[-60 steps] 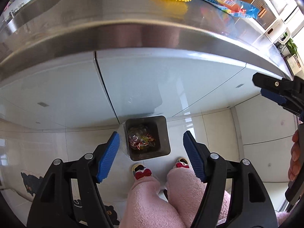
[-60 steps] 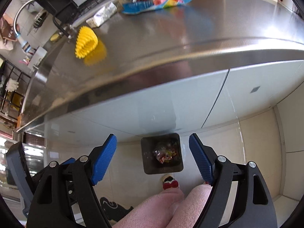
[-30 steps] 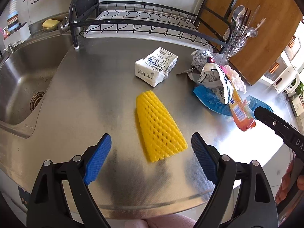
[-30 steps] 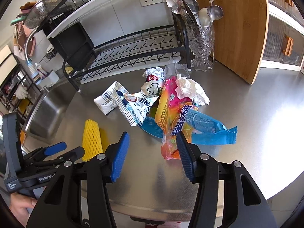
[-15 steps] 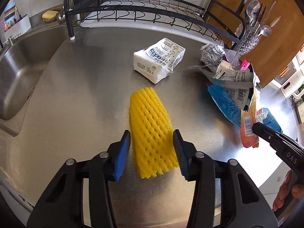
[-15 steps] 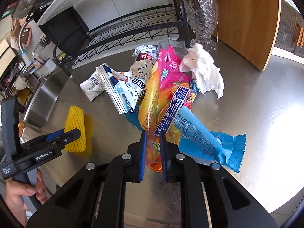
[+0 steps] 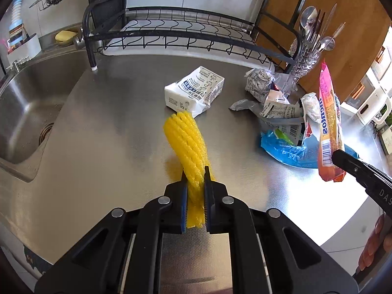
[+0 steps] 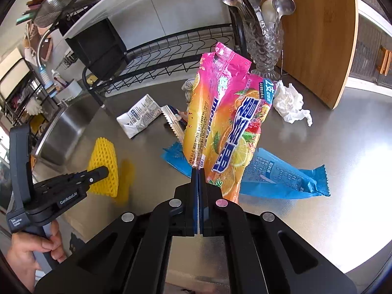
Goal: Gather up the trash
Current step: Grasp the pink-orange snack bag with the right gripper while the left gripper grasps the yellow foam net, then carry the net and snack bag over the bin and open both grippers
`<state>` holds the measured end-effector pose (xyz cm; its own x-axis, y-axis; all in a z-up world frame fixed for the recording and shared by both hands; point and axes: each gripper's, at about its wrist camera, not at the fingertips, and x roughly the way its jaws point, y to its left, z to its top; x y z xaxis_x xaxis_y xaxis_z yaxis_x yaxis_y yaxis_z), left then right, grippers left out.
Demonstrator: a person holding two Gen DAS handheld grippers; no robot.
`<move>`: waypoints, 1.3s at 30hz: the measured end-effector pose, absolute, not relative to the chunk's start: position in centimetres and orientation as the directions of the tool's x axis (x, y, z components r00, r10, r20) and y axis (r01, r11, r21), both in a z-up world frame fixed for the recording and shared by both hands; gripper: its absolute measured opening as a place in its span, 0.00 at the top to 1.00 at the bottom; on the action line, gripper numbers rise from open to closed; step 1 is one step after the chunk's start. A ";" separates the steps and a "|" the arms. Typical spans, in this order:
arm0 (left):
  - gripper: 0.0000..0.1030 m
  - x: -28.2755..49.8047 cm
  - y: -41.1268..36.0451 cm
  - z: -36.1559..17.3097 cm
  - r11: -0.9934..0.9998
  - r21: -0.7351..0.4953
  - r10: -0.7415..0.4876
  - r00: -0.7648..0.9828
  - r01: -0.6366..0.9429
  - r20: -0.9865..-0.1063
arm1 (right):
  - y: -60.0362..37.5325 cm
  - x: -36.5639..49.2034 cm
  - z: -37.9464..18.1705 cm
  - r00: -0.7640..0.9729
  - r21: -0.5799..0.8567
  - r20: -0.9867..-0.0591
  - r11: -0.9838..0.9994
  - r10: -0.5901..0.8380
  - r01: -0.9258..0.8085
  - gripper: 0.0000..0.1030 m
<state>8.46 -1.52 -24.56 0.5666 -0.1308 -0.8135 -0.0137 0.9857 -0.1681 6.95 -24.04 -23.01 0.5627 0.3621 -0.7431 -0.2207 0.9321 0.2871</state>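
My left gripper [image 7: 195, 171] is shut on a yellow foam net [image 7: 187, 144] and lifts its near end off the steel counter [image 7: 117, 122]. The net also shows in the right wrist view [image 8: 103, 164]. My right gripper [image 8: 198, 171] is shut on the bottom edge of a pink-orange candy wrapper [image 8: 225, 122] and holds it upright above the counter. The wrapper also shows in the left wrist view [image 7: 328, 127]. A blue wrapper [image 8: 276, 176], a white milk carton [image 7: 196, 93], a crumpled tissue [image 8: 291, 103] and other wrappers [image 7: 276, 107] lie on the counter.
A sink [image 7: 22, 107] lies at the left. A black dish rack [image 7: 183, 31] stands at the back. A glass utensil holder [image 8: 264, 41] with spoons stands by a wooden board [image 8: 325, 34]. The counter's front edge is near both grippers.
Both grippers have closed fully. The left one has squeezed the foam net and raised it. The right one has lifted the candy wrapper upright off the pile.
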 end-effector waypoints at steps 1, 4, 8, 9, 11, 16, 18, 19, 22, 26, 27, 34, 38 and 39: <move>0.91 8.2 -1.5 -24.1 0.985 -0.170 -0.133 0.576 -0.011 -0.807 | -23.9 6.8 -22.7 0.569 0.286 -0.738 0.932 0.362 -0.222 0.98; 0.91 7.0 -1.1 -22.8 0.985 -0.173 -0.139 0.598 0.001 -0.790 | -23.2 5.6 -21.6 0.584 0.284 -0.724 0.930 0.368 -0.234 0.98; 0.91 4.7 -0.7 -20.9 0.987 -0.159 -0.140 0.620 0.025 -0.772 | -22.0 3.2 -19.9 0.609 0.280 -0.697 0.926 0.378 -0.254 0.98; 0.91 3.9 -0.6 -20.5 0.987 -0.158 -0.141 0.624 0.029 -0.769 | -21.7 2.6 -19.5 0.611 0.281 -0.693 0.924 0.382 -0.259 0.98; 0.91 2.5 -0.5 -19.8 0.987 -0.156 -0.146 0.630 0.040 -0.763 | -21.1 1.3 -18.9 0.617 0.284 -0.684 0.921 0.389 -0.267 0.98; 0.91 -1.9 0.0 -19.2 0.985 -0.161 -0.167 0.629 0.068 -0.759 | -19.5 -2.9 -18.5 0.613 0.294 -0.677 0.913 0.407 -0.282 0.98; 0.91 -3.6 0.3 -19.2 0.984 -0.163 -0.175 0.624 0.077 -0.762 | -18.6 -4.7 -18.8 0.599 0.300 -0.681 0.907 0.420 -0.295 0.98; 0.91 -4.6 0.4 -19.3 0.983 -0.167 -0.181 0.620 0.081 -0.763 | -18.1 -5.5 -19.0 0.589 0.305 -0.684 0.903 0.429 -0.303 0.98; 0.91 -7.4 1.0 -19.8 0.981 -0.170 -0.188 0.610 0.088 -0.769 | -16.6 -8.3 -19.8 0.562 0.304 -0.700 0.896 0.441 -0.325 0.98; 0.91 -10.8 1.8 -21.6 0.979 -0.186 -0.202 0.579 0.089 -0.790 | -15.2 -11.6 -21.3 0.526 0.304 -0.725 0.892 0.444 -0.334 0.98; 0.91 -11.5 2.0 -22.2 0.978 -0.191 -0.207 0.569 0.088 -0.796 | -14.9 -12.4 -21.8 0.516 0.306 -0.732 0.892 0.444 -0.334 0.98; 0.91 -15.8 3.2 -27.4 0.969 -0.240 -0.240 0.481 0.063 -0.843 | -12.7 -17.1 -26.6 0.390 0.320 -0.806 0.882 0.446 -0.347 0.98; 0.91 -16.9 3.6 -30.7 0.966 -0.251 -0.250 0.421 0.056 -0.872 | -11.8 -18.7 -29.9 0.302 0.342 -0.843 0.877 0.446 -0.338 0.98; 0.91 -17.0 3.6 -31.6 0.965 -0.254 -0.255 0.405 0.056 -0.878 | -11.6 -18.8 -30.8 0.280 0.350 -0.850 0.877 0.445 -0.330 0.98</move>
